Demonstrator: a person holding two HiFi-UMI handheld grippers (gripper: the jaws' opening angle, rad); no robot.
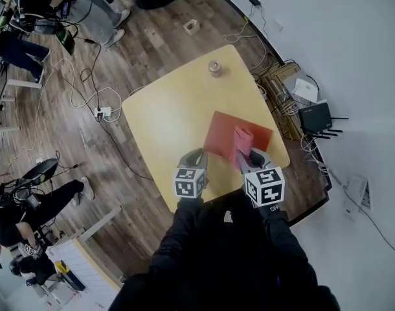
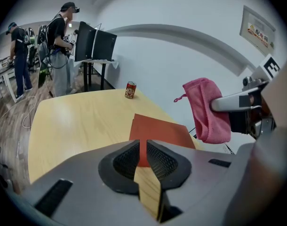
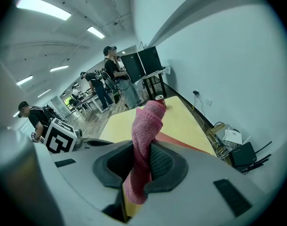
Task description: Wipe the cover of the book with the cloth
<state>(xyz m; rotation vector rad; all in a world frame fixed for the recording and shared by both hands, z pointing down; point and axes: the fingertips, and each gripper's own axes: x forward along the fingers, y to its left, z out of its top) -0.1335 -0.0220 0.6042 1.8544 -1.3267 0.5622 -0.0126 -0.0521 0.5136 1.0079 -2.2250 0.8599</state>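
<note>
A thin red book (image 1: 246, 133) lies flat on the right side of the yellow table (image 1: 171, 115); its cover also shows in the left gripper view (image 2: 157, 128). My right gripper (image 1: 249, 157) hangs over the book's near edge, shut on a pink cloth (image 1: 241, 145). In the right gripper view the cloth (image 3: 144, 140) stands up between the jaws and droops below them. The left gripper view shows the cloth (image 2: 207, 114) hanging at the right. My left gripper (image 1: 196, 157) sits at the book's near left corner, its jaws almost together with nothing between them (image 2: 143, 155).
A small red can (image 1: 215, 67) stands at the table's far edge, seen too in the left gripper view (image 2: 130, 90). Cables, a router (image 1: 316, 116) and boxes lie on the floor to the right. People stand at desks with monitors (image 2: 94, 44) beyond the table.
</note>
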